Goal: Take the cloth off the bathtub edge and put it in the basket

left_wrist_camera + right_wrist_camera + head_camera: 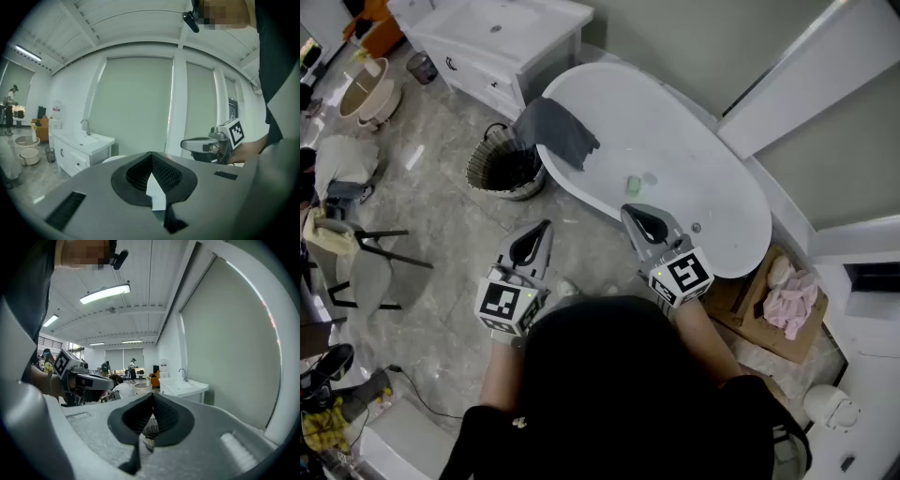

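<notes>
A dark grey cloth hangs over the rim of the white bathtub at its far left end. Just left of it on the floor stands a woven basket with a dark inside. My left gripper is shut and empty, held over the floor short of the tub. Beside it, my right gripper hovers at the tub's near rim, also shut with nothing in it. In the left gripper view the jaws meet at their tips and the right gripper shows alongside. The right gripper view shows its jaws closed.
A white vanity with a sink stands beyond the basket. A small green object lies inside the tub. A cardboard box holding pink cloth sits at the right, and a chair, stacked basins and a small bin at the left.
</notes>
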A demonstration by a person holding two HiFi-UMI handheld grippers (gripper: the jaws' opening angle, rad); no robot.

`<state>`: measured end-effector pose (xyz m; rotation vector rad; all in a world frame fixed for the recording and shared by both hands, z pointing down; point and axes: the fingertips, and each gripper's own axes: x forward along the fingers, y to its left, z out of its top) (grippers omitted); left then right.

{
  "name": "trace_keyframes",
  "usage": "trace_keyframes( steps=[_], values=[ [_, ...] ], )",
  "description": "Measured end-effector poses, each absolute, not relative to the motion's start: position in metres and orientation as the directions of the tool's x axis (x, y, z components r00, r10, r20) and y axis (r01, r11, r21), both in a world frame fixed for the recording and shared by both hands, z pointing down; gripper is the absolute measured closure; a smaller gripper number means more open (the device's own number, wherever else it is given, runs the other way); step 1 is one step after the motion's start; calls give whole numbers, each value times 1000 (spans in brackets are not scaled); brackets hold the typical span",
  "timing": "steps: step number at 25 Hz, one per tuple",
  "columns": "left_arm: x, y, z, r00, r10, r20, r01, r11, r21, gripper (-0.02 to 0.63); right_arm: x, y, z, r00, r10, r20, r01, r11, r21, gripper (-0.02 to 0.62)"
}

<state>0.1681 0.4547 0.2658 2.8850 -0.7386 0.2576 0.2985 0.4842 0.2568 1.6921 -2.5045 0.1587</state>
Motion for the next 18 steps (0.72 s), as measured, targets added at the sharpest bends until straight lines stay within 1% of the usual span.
trace_keyframes(
  steps=[10,18],
  values=[
    [115,425,275,857,-471,209,-498,-861,103,594,262,448,268,-356,-920,163,-935,352,-50,598],
    [60,386,293,821,-520,236,-556,-821,128,594,236,397,286,-353,-914,199,-936,344,-78,598]
  ],
)
